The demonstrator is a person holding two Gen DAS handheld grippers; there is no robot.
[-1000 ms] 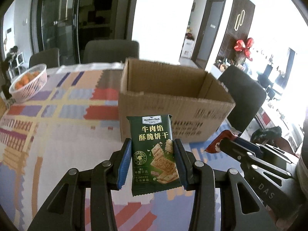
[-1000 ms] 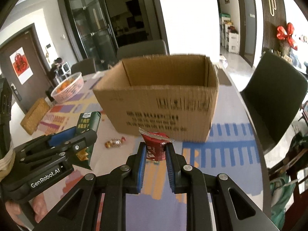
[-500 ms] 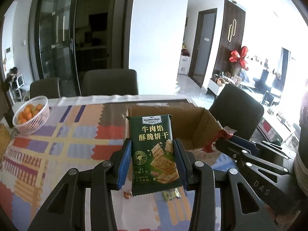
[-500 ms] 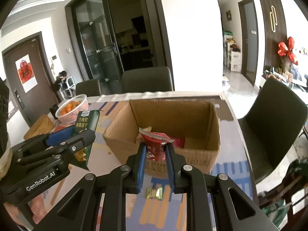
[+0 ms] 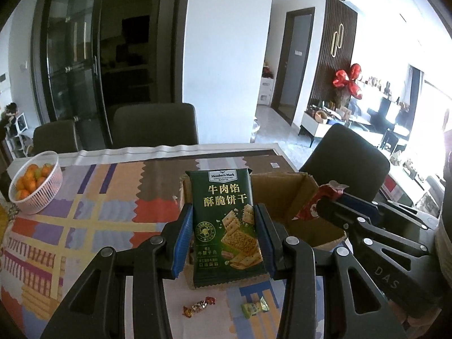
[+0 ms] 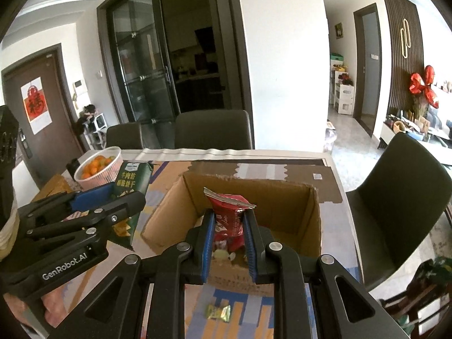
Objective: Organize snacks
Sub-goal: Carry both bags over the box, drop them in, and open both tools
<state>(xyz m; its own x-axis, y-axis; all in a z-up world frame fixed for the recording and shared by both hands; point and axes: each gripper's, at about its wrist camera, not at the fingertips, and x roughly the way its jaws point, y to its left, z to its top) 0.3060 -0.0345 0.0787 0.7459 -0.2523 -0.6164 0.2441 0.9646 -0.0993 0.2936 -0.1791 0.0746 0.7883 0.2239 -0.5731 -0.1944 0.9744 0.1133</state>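
Tongs (image 5: 224, 243) pinch green cracker packet (image 5: 226, 226) upright; right tongs (image 6: 228, 243) clamp red packet (image 6: 228, 220) upright.

A home's dining room, opening onto a living area. The bench (image 5: 93, 197) wears a patchwork cloth, with 3 dark upholstered chairs (image 6: 212, 130) around it and a basket of oranges (image 5: 34, 186). Glass doors (image 6: 141, 76) lead to what looks like a kitchen; red foil balloons (image 6: 423, 87) decorate the slatted wall.
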